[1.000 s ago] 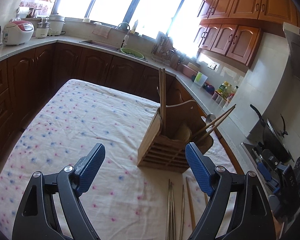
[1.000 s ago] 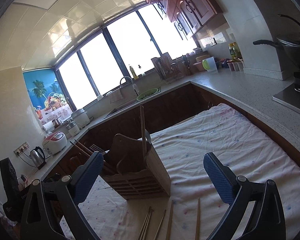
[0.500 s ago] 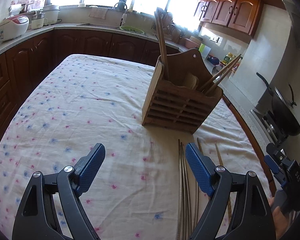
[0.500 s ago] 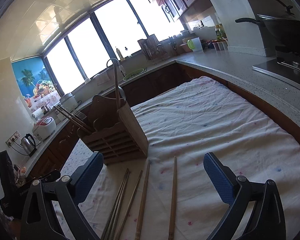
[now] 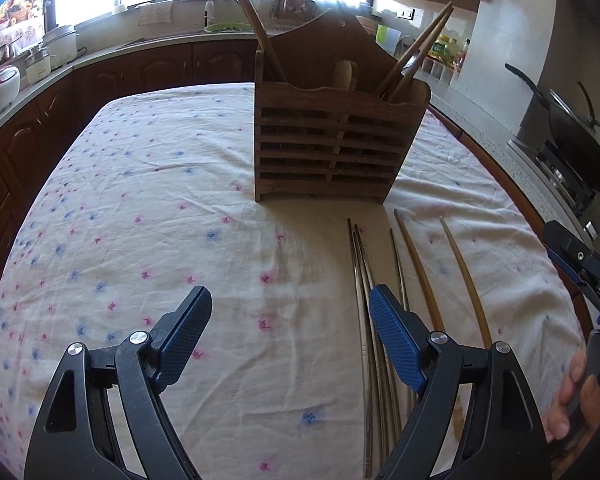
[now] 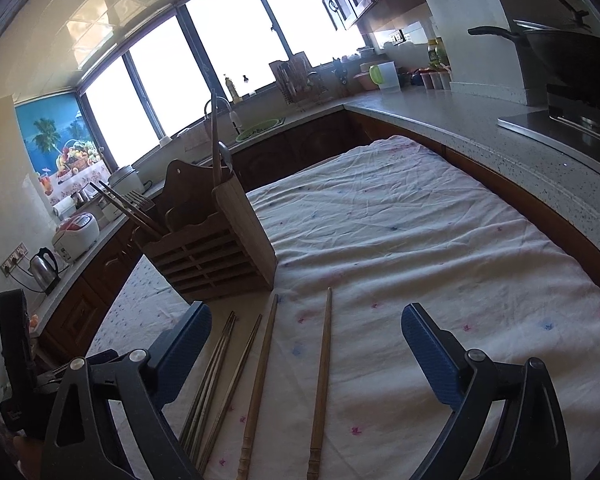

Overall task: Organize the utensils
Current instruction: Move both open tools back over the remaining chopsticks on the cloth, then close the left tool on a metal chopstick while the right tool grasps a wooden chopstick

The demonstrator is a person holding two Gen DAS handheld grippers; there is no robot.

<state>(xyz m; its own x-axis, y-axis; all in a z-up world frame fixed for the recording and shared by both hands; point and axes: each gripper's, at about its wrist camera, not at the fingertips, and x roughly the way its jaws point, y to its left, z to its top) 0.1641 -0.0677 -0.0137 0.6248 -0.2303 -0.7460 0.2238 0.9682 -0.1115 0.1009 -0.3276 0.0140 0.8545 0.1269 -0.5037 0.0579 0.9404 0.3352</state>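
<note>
On the cloth [image 5: 148,200], we have come lower toward the chopsticks [image 5: 416,272] before the holder [image 5: 332,148]; both grippers, left [image 5: 288,338] and right [image 6: 306,350], stay apart and empty. Picking can begin now, we judge.

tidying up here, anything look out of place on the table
Yes: five loose chopsticks lie flat on the tablecloth before the wooden holder, three metal chopsticks and two wooden chopsticks. Others already stand inside. Both grippers are open and empty.
</note>
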